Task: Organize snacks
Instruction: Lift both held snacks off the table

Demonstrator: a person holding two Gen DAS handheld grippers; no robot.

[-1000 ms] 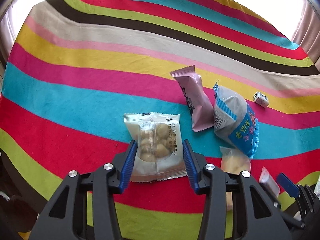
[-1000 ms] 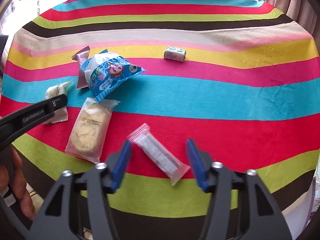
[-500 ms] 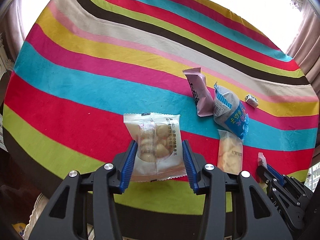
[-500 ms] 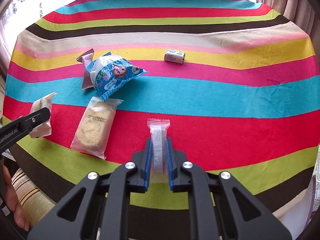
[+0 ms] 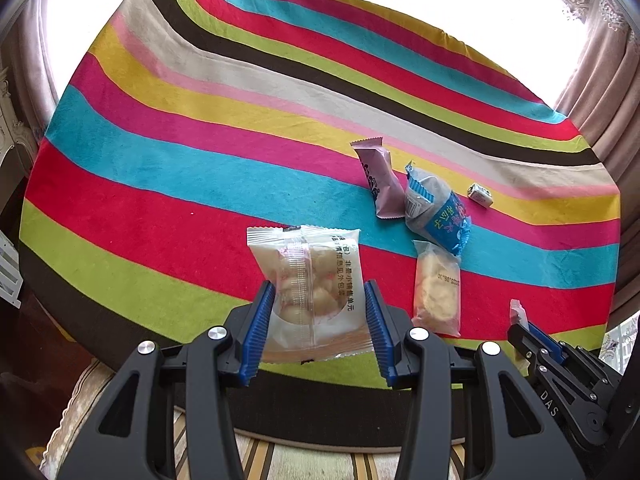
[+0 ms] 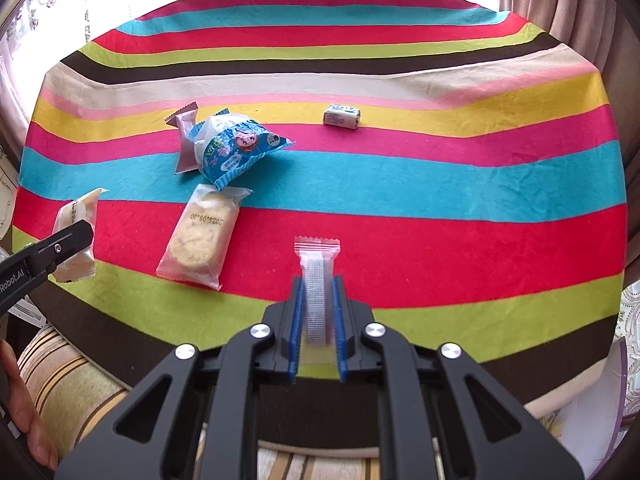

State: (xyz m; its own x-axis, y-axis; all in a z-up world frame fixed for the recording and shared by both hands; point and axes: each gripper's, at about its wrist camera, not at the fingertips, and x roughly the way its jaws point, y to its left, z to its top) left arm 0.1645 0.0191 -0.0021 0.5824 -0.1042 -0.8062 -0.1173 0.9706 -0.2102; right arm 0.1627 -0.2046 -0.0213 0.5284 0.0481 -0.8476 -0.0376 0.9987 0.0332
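My left gripper (image 5: pixel 318 304) is shut on a clear packet of pale round snacks (image 5: pixel 312 280), held above the near edge of the striped table. My right gripper (image 6: pixel 317 312) is shut on a narrow clear packet with red ends (image 6: pixel 317 280), also lifted over the near edge. On the cloth lie a pink wrapper (image 5: pixel 380 180), a blue and white bag (image 5: pixel 436 212), a clear packet with a round cookie (image 5: pixel 436 292) and a small white candy (image 5: pixel 480 195). The same items show in the right wrist view: cookie packet (image 6: pixel 200 236), blue bag (image 6: pixel 236 148), candy (image 6: pixel 341 115).
The table wears a multicoloured striped cloth (image 5: pixel 200 120) with its near edge just below both grippers. Curtains (image 5: pixel 604 92) hang at the right. A striped cushion (image 6: pixel 64 372) sits under the table edge, and a hand (image 6: pixel 24 420) shows at the lower left.
The right gripper shut on the narrow packet and lifted it off the cloth. The left gripper carried its snack packet up and back toward the near edge of the table.
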